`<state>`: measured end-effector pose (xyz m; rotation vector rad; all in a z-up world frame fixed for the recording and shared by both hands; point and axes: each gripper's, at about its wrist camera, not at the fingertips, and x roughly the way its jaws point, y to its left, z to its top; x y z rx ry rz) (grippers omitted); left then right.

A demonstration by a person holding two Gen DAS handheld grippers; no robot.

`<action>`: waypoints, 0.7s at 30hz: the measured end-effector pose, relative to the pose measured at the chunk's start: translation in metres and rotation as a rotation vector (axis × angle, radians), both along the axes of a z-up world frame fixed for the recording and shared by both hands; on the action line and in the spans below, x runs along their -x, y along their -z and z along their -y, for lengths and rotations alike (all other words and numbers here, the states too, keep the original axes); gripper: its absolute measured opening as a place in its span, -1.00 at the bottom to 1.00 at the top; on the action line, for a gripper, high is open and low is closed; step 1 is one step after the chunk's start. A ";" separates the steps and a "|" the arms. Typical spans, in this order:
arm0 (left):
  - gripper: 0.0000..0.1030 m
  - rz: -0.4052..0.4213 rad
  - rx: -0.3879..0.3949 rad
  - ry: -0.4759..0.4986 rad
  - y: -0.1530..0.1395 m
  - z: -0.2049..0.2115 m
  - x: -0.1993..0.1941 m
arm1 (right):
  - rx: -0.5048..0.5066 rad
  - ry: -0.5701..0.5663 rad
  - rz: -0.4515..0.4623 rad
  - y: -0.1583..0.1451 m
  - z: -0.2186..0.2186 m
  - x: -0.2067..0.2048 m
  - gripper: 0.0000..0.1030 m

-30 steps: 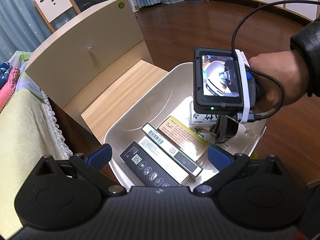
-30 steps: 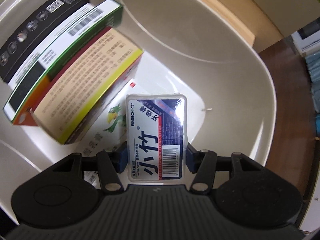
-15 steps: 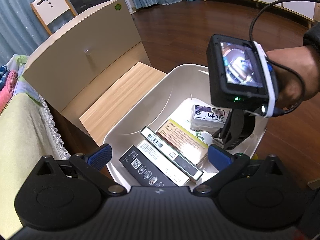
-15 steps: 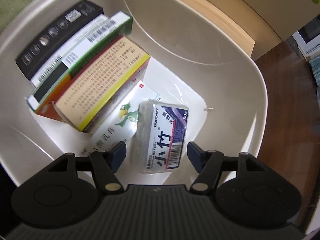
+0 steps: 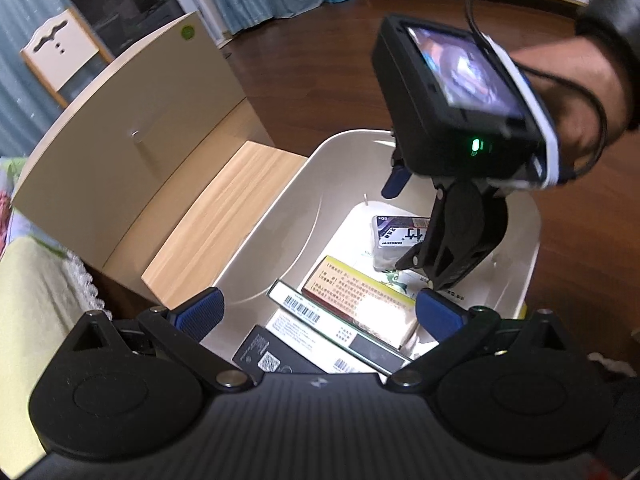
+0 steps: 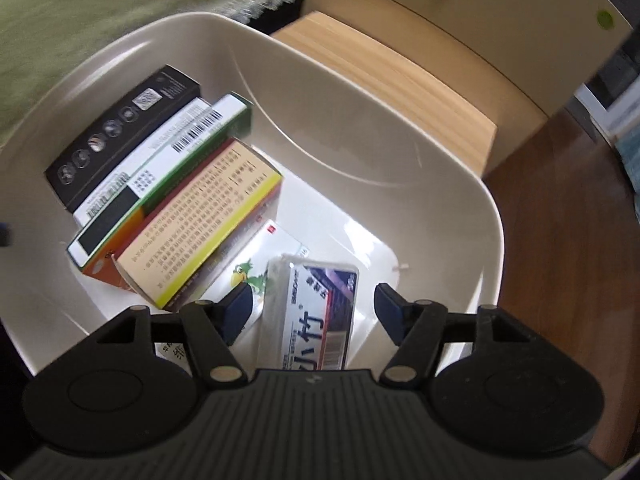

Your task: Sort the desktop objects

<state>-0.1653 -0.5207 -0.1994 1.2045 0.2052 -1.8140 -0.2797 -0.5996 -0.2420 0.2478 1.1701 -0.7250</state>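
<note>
A white plastic bin (image 6: 472, 200) (image 5: 280, 208) holds several boxes: a black box (image 6: 120, 132) (image 5: 268, 356), a green-and-white box (image 6: 160, 184) (image 5: 316, 316), a yellow-edged box with text (image 6: 200, 224) (image 5: 360, 300) and a flat white packet with a parrot picture (image 6: 256, 272). A clear floss-stick case (image 6: 316, 312) (image 5: 396, 236) lies loose on the packet. My right gripper (image 6: 314, 308) (image 5: 412, 216) hovers open above the case, fingers apart on either side. My left gripper (image 5: 316, 312) is open above the bin's near end, holding nothing.
The bin sits on a dark wooden floor (image 5: 328, 72) beside a pale wooden bedside cabinet (image 5: 132, 128) (image 6: 440, 64). A bed with a green lace-edged cover (image 6: 100, 12) (image 5: 36, 312) lies along the bin's other side. A hand (image 5: 572, 92) holds the right gripper.
The right gripper opened and let the floss case drop onto the packet in the bin, then rose away from it. The left gripper stayed open and shifted slightly.
</note>
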 end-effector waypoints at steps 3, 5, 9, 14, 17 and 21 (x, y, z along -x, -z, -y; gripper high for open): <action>1.00 0.008 -0.005 0.035 0.008 0.006 0.002 | -0.021 -0.037 0.016 0.002 0.012 0.002 0.17; 1.00 0.011 -0.014 0.062 0.013 0.010 0.003 | -0.030 -0.056 0.017 0.007 0.021 0.003 0.10; 1.00 -0.011 -0.034 0.123 0.023 0.018 0.007 | -0.047 -0.078 0.017 0.023 0.039 0.009 0.08; 1.00 -0.009 -0.051 0.179 0.039 0.029 0.016 | -0.112 -0.062 0.043 0.030 0.046 0.009 -0.02; 1.00 0.010 -0.056 0.186 0.047 0.031 0.023 | -0.117 -0.068 0.043 0.033 0.049 0.008 -0.04; 1.00 0.033 -0.064 0.188 0.057 0.032 0.031 | -0.114 -0.069 0.048 0.036 0.054 0.007 -0.05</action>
